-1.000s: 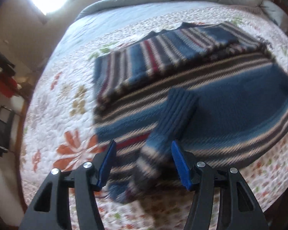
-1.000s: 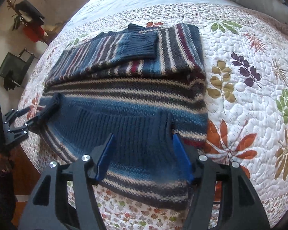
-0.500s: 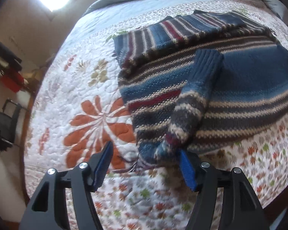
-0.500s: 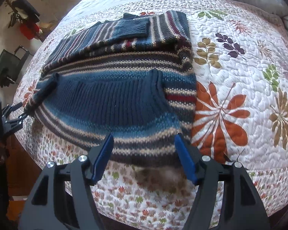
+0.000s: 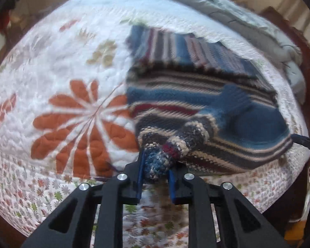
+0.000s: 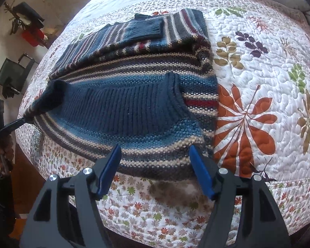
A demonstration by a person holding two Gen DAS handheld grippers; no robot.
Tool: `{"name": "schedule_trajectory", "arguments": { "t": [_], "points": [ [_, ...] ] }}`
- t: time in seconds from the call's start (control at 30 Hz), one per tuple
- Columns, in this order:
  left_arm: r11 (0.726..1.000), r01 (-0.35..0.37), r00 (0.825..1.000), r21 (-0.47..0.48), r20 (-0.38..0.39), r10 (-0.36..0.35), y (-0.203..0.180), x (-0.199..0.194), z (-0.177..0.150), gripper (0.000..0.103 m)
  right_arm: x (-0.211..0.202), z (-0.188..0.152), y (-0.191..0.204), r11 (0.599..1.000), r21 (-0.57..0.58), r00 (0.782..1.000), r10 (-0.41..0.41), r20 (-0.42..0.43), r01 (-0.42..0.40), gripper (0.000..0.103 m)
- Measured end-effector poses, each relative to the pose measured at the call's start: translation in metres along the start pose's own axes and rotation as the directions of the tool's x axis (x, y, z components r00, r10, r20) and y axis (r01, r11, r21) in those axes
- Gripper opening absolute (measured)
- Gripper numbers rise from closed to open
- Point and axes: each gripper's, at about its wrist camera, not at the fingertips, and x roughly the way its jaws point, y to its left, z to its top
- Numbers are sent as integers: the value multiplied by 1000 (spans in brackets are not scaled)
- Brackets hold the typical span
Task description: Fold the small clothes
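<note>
Floral quilt (image 6: 258, 66) bears a striped sweater (image 6: 134, 107); left claw (image 5: 155, 175) closing on its sleeve (image 5: 175, 146), right claw (image 6: 155, 165) apart

The chunky blue striped knit sweater (image 6: 132, 95) was lying partly folded near the edge of the bed, one sleeve (image 5: 198, 132) flopped across its body, the other folded along the far side.

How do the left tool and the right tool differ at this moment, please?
The left tool has a bunched corner of the striped sweater between its pads, jaws closing on it; the right tool stands wide with nothing gripped. The left tool is at the sweater's side corner, the right tool over its near hem. Both have blue pads on black fingers and point down at the floral quilt.
</note>
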Motion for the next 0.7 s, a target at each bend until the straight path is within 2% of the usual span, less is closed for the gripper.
{"name": "schedule_trajectory", "arguments": {
  "t": [0.03,0.07,0.17,0.27,0.43,0.6,0.63,0.7],
  "points": [
    [1000,-19,998,1,-52,19,1,13,-3,26,2,0,-1,1000,5,1000,-2,-4,2,68],
    [999,-53,995,2,-83,53,2,24,-6,34,4,-1,-3,1000,10,1000,-3,-8,3,68],
    [999,-54,998,-10,-27,53,2,13,-12,49,3,-6,-5,1000,3,1000,7,-14,-7,68],
    [999,-47,999,-20,9,47,7,-2,-20,58,0,-11,-9,1000,-19,1000,6,-27,-7,69],
    [996,-86,996,16,3,85,5,-2,-32,60,-1,-21,-17,999,-41,999,-26,-27,25,71],
    [990,-120,993,69,12,120,-18,11,-30,60,9,-25,-16,998,-62,998,-27,-50,24,73],
    [987,-136,991,85,14,135,-23,14,-28,60,11,-24,-14,997,-73,998,-32,-53,28,72],
    [978,-173,985,118,22,172,-33,19,-24,60,13,-22,-13,995,-88,998,-43,-55,38,63]
  ]
}}
